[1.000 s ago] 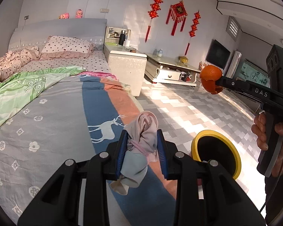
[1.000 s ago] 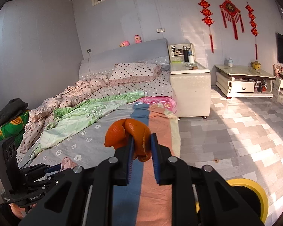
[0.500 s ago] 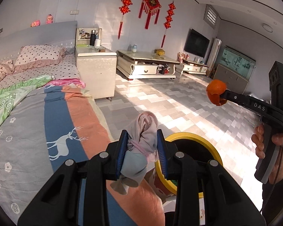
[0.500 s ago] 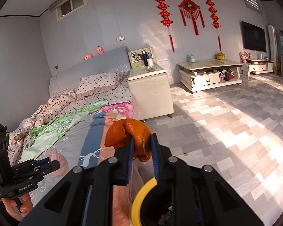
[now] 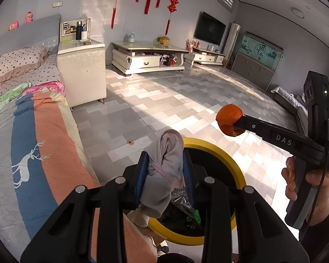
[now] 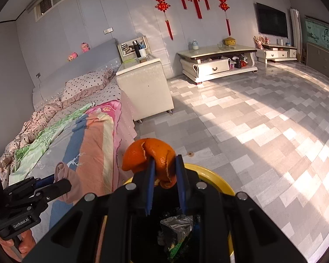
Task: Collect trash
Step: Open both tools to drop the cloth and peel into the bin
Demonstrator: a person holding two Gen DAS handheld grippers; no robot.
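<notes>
My left gripper (image 5: 165, 171) is shut on a bunched pink-grey sock (image 5: 164, 173), which hangs over the near rim of a yellow-rimmed bin (image 5: 228, 160) beside the bed. In the right wrist view that sock (image 6: 62, 172) and the left gripper (image 6: 54, 180) show at lower left, a hand under them. My right gripper (image 6: 164, 173) is shut on a piece of orange peel (image 6: 151, 155) above the bin (image 6: 217, 178), whose black inside holds foil and green wrappers. The left wrist view shows the peel (image 5: 229, 120) in the right gripper (image 5: 236, 123), right of the bin.
A bed with a striped deer blanket (image 5: 33, 153) lies left of the bin. A white bedside cabinet (image 5: 82, 70) stands at its head, a low TV cabinet (image 5: 147, 59) along the far wall. Sunlit tiled floor (image 6: 263, 131) stretches to the right.
Both grippers swung right, away from the bed, and came over the yellow bin. The bin now fills the lower middle of both views. Sock and peel stay gripped.
</notes>
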